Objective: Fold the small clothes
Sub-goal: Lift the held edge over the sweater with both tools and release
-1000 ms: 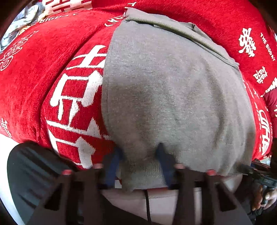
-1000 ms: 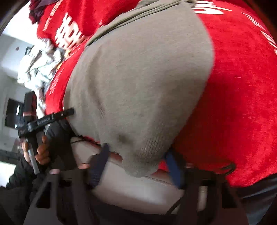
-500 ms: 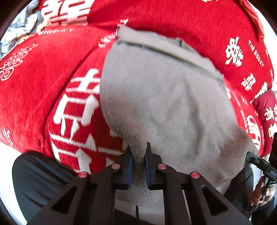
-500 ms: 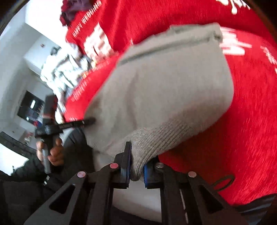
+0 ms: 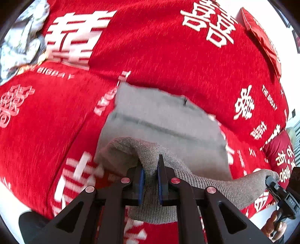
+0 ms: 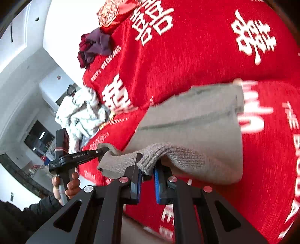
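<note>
A grey knit garment (image 5: 165, 120) lies on a red bedspread with white characters (image 5: 150, 47). Its ribbed near hem is lifted off the bed and held at both corners. My left gripper (image 5: 151, 167) is shut on the hem's left part, the cloth bunched between the blue pads. My right gripper (image 6: 147, 169) is shut on the other corner of the grey garment (image 6: 196, 120). In the left wrist view the right gripper (image 5: 271, 183) shows at the far right, pinching the hem. The left gripper (image 6: 105, 150) appears at the left of the right wrist view, held by a hand (image 6: 69, 185).
A crumpled white and grey pile of clothes (image 6: 80, 112) lies at the bed's left side. A dark purple and maroon heap (image 6: 95, 45) and a red cushion (image 6: 114, 15) sit farther back. White walls and dark furniture stand beyond the bed.
Both grippers shut on the grey garment's near hem, then rose and carried it up and toward the far end. More of the bedspread shows now.
</note>
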A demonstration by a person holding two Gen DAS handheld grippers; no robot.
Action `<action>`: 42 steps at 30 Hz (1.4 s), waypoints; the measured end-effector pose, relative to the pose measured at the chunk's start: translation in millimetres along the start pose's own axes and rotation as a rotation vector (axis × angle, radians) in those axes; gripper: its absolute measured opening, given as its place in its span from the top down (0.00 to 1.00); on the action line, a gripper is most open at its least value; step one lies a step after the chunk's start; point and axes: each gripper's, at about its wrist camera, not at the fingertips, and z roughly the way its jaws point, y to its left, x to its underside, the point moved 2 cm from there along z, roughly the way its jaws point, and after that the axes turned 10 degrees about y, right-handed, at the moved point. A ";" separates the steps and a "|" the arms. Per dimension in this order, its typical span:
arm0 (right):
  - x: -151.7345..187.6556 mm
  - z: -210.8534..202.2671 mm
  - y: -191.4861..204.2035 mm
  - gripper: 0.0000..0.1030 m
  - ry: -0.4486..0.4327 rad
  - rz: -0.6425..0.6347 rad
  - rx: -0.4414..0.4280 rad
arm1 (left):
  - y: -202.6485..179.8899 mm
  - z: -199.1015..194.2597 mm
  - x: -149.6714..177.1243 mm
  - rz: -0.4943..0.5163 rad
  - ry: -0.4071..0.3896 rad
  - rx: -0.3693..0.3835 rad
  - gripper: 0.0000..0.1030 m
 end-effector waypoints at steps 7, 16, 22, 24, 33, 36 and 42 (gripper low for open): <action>-78.5 27.1 -20.5 0.89 -0.067 0.037 0.014 | -11.5 32.4 -70.9 -0.011 -0.012 -0.008 0.88; -169.4 109.1 -89.2 0.89 -0.047 0.138 0.079 | -1.2 129.9 -168.1 -0.095 0.048 -0.064 0.88; -201.2 167.4 -157.6 0.89 0.001 0.256 0.150 | 5.9 201.4 -203.8 -0.129 0.139 -0.109 0.87; -205.2 186.9 -177.9 0.86 0.049 0.302 0.169 | 17.1 231.3 -207.8 -0.174 0.242 -0.112 0.81; -195.0 156.1 -212.7 0.26 -0.029 0.406 0.210 | 46.8 197.6 -219.0 -0.261 0.249 0.120 0.80; -190.2 130.8 -206.4 0.26 -0.085 0.381 0.206 | 42.3 165.2 -220.7 -0.220 0.179 0.097 0.30; -197.4 176.5 -172.1 0.26 0.155 0.098 0.515 | 23.2 131.9 -236.4 -0.181 0.057 0.051 0.01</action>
